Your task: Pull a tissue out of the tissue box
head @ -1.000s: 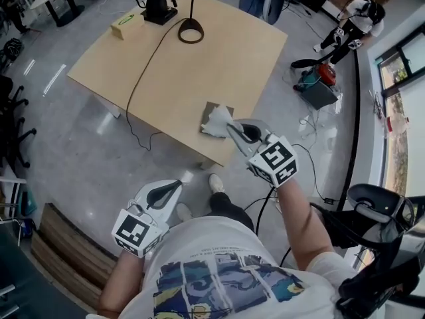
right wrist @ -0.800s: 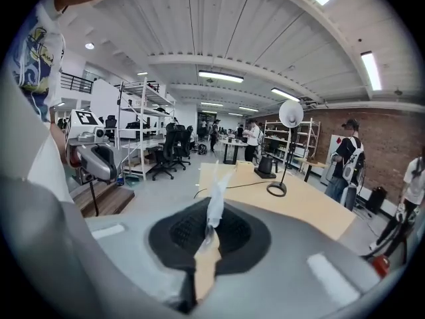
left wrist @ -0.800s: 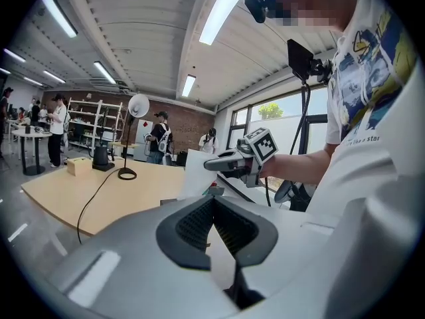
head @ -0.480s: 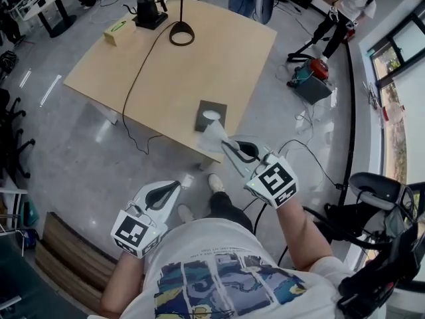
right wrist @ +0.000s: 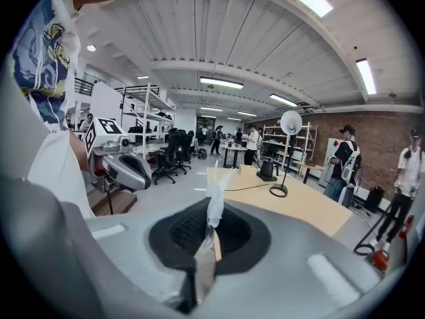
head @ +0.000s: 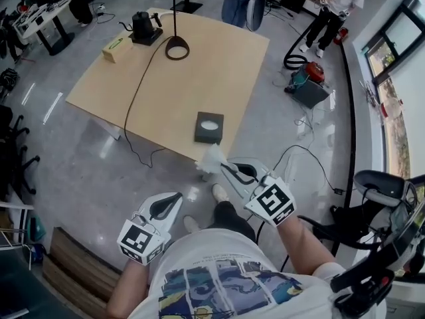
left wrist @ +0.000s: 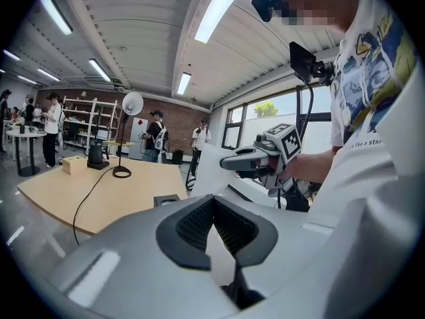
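Observation:
A dark grey tissue box [head: 208, 127] stands near the wooden table's [head: 166, 85] near edge, with white tissue showing in its top slot. My right gripper [head: 224, 167] is shut on a crumpled white tissue [head: 212, 159], held off the table edge and apart from the box. In the right gripper view the tissue [right wrist: 214, 193] sticks up from the shut right gripper [right wrist: 213, 212]. My left gripper [head: 175, 197] hangs low beside my body, shut with nothing in it. The left gripper view shows the box [left wrist: 165, 199], the tissue [left wrist: 207, 168] and the right gripper [left wrist: 230, 165].
On the table's far end stand a black kettle [head: 143, 25], a lamp base [head: 176, 48] with a cable trailing off the edge, and a pale box [head: 114, 47]. A red vacuum [head: 307, 80] and people stand beyond the table. Office chairs sit at left and right.
My right gripper has drawn back from the box toward my body, and the tissue has come out of the slot with it. The left gripper has barely moved.

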`<act>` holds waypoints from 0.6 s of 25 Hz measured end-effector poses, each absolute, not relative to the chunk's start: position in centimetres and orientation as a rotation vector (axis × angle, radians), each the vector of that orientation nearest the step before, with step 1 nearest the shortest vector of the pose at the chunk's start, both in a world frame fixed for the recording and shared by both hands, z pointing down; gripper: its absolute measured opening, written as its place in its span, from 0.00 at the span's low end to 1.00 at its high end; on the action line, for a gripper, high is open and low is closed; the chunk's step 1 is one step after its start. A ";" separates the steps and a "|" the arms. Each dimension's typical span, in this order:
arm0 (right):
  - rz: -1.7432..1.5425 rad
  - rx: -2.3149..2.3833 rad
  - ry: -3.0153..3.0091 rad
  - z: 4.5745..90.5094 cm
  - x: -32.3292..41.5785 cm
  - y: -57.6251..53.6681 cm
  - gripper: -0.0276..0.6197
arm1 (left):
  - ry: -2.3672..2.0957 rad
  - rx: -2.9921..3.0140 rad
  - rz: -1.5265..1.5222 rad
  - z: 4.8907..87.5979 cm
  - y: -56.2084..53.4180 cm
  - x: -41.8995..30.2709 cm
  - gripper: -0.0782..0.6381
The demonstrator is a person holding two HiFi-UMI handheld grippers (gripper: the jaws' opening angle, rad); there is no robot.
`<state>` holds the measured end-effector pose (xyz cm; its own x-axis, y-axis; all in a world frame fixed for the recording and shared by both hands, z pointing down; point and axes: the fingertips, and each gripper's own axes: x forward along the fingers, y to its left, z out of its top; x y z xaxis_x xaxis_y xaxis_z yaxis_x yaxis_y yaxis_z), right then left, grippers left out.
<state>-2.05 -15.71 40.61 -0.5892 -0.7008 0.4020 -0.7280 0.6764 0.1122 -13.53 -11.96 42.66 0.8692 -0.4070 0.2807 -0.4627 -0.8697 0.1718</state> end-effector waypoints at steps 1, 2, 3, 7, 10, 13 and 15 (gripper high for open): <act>0.087 1.115 -2.478 40.4 -2.1 -15.4 0.05 | -0.659 2.811 0.350 42.5 -11.9 -13.5 0.12; 0.080 1.117 -2.479 40.2 -2.2 -15.2 0.05 | -0.658 2.816 0.350 42.3 -11.9 -13.5 0.12; 0.072 1.119 -2.481 40.0 -2.2 -15.1 0.05 | -0.658 2.822 0.348 42.0 -12.0 -13.4 0.12; 0.068 1.127 -2.490 39.2 -2.2 -14.6 0.05 | -0.648 2.830 0.351 41.6 -12.0 -13.1 0.12; 0.079 1.134 -2.493 39.1 -2.2 -14.3 0.05 | -0.631 2.828 0.360 41.8 -11.8 -12.8 0.12; 0.070 1.135 -2.493 39.0 -2.1 -14.0 0.05 | -0.620 2.833 0.356 41.9 -11.7 -12.4 0.12; 0.058 1.127 -2.493 39.0 -2.1 -13.9 0.05 | -0.615 2.835 0.352 41.9 -11.8 -12.3 0.12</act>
